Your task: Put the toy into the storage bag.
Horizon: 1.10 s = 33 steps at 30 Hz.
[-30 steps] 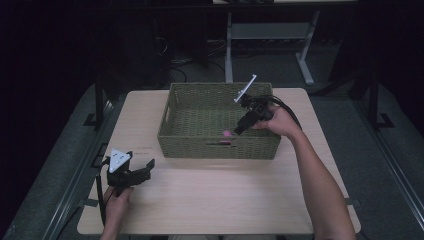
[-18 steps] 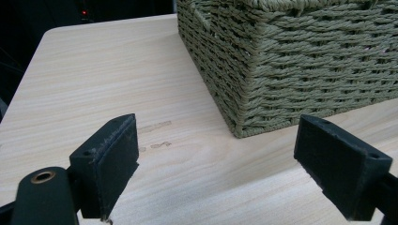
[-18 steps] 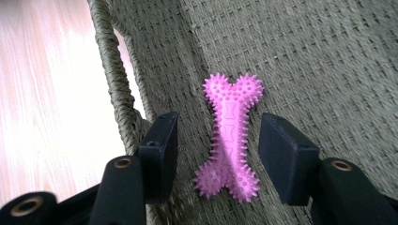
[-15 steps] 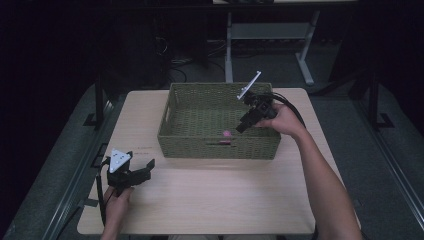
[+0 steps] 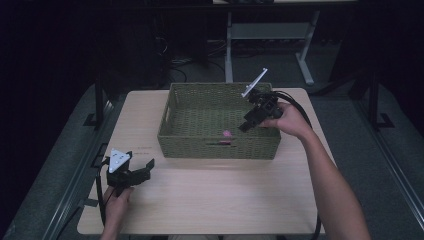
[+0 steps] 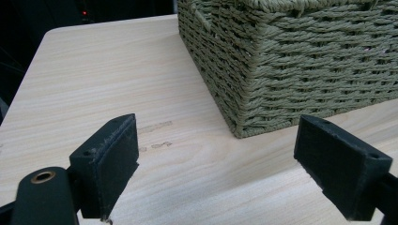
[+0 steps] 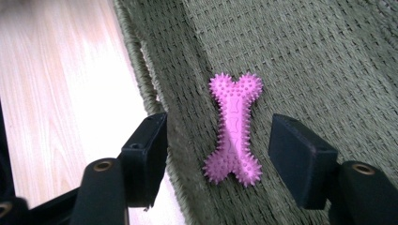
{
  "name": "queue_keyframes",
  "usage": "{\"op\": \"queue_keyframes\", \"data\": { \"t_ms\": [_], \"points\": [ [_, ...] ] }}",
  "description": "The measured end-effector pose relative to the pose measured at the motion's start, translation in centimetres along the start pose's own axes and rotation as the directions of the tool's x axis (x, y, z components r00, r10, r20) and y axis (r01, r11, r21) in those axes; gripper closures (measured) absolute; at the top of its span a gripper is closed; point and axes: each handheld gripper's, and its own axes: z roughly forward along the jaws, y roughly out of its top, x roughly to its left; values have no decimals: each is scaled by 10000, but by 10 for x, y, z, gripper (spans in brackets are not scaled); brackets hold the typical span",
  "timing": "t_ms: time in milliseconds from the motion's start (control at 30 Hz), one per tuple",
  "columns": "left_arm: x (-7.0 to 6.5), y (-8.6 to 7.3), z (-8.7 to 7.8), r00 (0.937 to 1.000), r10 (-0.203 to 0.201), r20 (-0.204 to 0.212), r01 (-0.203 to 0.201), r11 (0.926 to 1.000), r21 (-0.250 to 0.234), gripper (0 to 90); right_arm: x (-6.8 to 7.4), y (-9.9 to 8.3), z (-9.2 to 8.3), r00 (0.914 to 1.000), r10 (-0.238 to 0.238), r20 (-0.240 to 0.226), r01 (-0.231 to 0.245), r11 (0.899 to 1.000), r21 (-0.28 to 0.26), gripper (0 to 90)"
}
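In the high view, on the pale wooden counter (image 5: pixel 210 200), a green woven basket (image 5: pixel 185 135) with a small pink bone toy (image 5: pixel 227 133) on its floor, near the front wall. Over the right part of the basket, the right gripper (image 5: pixel 248 125), tilted down toward the toy, jaws apart and just opened further, nothing between the pads. At the near left corner of the counter, the left gripper (image 5: pixel 144 170), low, well apart from the basket, jaws wide.

In the left gripper view, wide-spread jaws over bare counter, with a corner of the basket (image 6: pixel 291 70) ahead, untouched.

In the right gripper view, the pink bone toy (image 7: pixel 234 129) flat on the woven floor, seen between the two parted jaws, free of both pads; counter wood at the left.
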Motion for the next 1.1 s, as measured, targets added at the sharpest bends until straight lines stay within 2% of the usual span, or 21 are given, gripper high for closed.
{"op": "queue_keyframes", "data": {
  "t_ms": [233,333,733,1100],
  "points": [
    [-2,0,1,10000,7,16,-7,10000,29,137,9,-6,-12,10000,-28,43,29,9995,-302,342],
    [-2,0,1,10000,18,17,-18,10000,63,137,12,-8,-15,9997,-106,198,112,9995,-292,341],
    [-3,0,2,10000,37,-5,-37,10000,33,137,29,-18,-25,9993,-321,210,331,9982,-501,321],
    [-3,1,2,10000,68,-4,-68,10000,36,137,43,-38,-36,9992,-253,310,275,9970,-729,306]
  ]
}}
